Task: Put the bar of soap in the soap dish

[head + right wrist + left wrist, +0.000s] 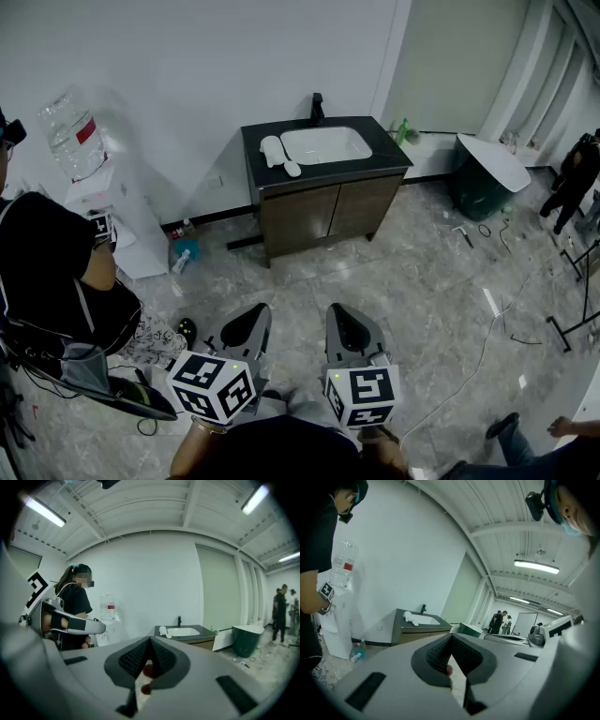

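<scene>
A dark vanity (323, 192) with a white basin (326, 144) stands against the far wall, well ahead of me. On its counter, left of the basin, lie a long white piece (272, 150) and a smaller white piece (292, 169); I cannot tell which is the soap and which the dish. They show as a white lump (408, 616) in the left gripper view and as another (162, 630) in the right gripper view. My left gripper (248, 323) (451, 638) and right gripper (350, 323) (150, 641) hover side by side over the floor, both shut and holding nothing.
A person in black (47, 272) sits at the left beside a white water dispenser (89, 155). A blue bottle (183, 253) lies on the floor near the vanity. A green bin (483, 178), cables (487, 342) and other people (572, 183) are at the right.
</scene>
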Tool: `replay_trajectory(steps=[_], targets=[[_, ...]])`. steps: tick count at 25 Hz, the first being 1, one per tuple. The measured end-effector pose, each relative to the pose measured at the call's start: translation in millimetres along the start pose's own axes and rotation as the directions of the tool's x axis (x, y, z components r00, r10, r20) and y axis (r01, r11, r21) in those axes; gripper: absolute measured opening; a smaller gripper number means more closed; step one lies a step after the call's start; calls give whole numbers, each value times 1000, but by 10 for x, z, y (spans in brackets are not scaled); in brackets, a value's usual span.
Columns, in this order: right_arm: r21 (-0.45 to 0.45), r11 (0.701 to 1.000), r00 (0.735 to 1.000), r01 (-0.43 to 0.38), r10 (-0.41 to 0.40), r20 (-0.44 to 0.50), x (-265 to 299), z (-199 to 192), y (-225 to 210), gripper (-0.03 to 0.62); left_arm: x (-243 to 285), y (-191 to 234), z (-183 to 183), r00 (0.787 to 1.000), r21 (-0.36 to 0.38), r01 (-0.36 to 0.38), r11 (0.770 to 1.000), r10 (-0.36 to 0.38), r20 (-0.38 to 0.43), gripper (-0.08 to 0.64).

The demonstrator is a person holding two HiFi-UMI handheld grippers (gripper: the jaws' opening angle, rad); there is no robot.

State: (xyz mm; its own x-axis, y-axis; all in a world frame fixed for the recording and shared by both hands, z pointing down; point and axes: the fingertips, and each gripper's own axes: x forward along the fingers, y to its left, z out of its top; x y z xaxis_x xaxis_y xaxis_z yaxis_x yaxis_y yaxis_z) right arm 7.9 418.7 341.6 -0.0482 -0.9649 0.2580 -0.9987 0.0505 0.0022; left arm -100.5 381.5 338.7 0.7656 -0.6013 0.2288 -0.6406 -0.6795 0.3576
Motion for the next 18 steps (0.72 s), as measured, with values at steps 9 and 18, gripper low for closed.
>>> replay_trajectory(steps=[9,18], targets=[[3,1000,1000,-14,14,6,66,0,-104,18,164,-45,-26,1000,1,6,1000,-6,-20,-2],[9,998,998,-63,63,24,246,9,-353,18,415,-52,14,999,-9,-42,999,42,-3,-2]])
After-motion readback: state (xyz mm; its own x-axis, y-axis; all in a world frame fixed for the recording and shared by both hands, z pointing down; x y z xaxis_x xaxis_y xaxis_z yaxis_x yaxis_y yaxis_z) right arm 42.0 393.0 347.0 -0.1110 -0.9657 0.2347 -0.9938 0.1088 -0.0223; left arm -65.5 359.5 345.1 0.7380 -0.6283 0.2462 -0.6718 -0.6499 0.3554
